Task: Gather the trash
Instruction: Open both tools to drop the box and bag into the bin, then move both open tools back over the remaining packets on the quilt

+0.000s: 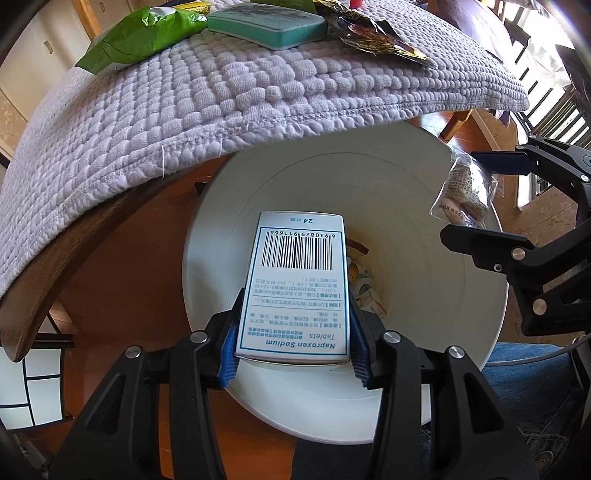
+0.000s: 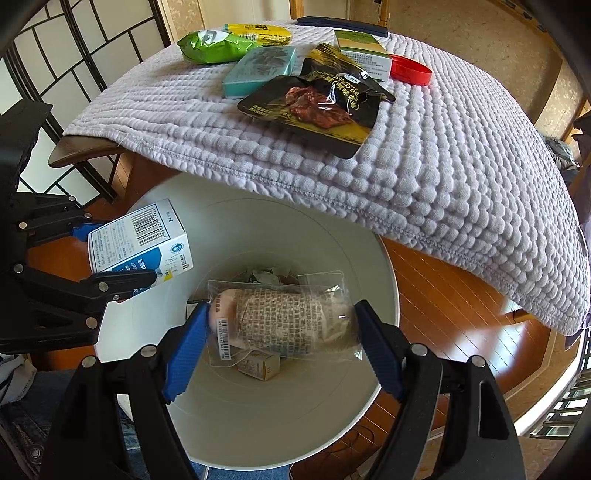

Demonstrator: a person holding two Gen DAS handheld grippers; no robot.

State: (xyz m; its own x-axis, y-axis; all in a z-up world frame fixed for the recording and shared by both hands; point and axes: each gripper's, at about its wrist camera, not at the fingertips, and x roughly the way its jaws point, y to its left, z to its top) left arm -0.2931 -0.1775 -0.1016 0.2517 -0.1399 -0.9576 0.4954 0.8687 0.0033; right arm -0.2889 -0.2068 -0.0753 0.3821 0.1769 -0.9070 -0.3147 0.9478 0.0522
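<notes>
My left gripper (image 1: pixel 293 325) is shut on a white and blue tablet box (image 1: pixel 295 280) and holds it over the open white trash bin (image 1: pixel 406 192). The box also shows in the right wrist view (image 2: pixel 140 243). My right gripper (image 2: pixel 280 325) is shut on a clear plastic bag with a wrapped roll (image 2: pixel 280 321) and holds it over the same bin (image 2: pixel 332 424). That bag shows in the left wrist view (image 1: pixel 467 188). Small wrappers and a little box (image 2: pixel 258 365) lie at the bin's bottom.
The table with a lilac knitted cloth (image 2: pixel 424 166) overhangs the bin. On it lie a green bag (image 2: pixel 210 46), a yellow packet (image 2: pixel 258 33), a teal box (image 2: pixel 258 70), a black snack pouch (image 2: pixel 321 107), a green and white box (image 2: pixel 362 51) and a red lid (image 2: pixel 410 74).
</notes>
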